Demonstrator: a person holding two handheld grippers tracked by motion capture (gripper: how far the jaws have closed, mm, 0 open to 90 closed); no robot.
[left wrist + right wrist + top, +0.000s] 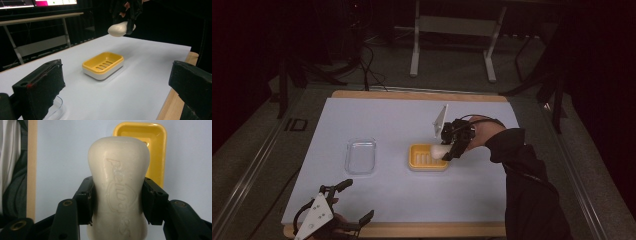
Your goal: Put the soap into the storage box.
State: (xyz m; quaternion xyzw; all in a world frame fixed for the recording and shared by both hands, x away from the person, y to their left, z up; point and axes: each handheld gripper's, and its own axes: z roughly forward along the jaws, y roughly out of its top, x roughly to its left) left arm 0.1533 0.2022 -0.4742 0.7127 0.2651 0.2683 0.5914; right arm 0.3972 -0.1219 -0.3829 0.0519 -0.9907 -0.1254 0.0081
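Your right tongs (454, 148) are gripping the soap (439, 150) by its waist, hanging clear above the yellow dish (428, 158). Right gripper view is showing embossed lettering. Left tongs (354, 202) are idling, spread wide, at the bench (387, 117) edge.

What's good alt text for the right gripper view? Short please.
The right gripper holds a cream bar of soap clamped between its two black jaws, embossed lettering facing the camera. Beyond the soap, a yellow soap dish sits on the pale blue table cover, with a wooden table edge at the left.
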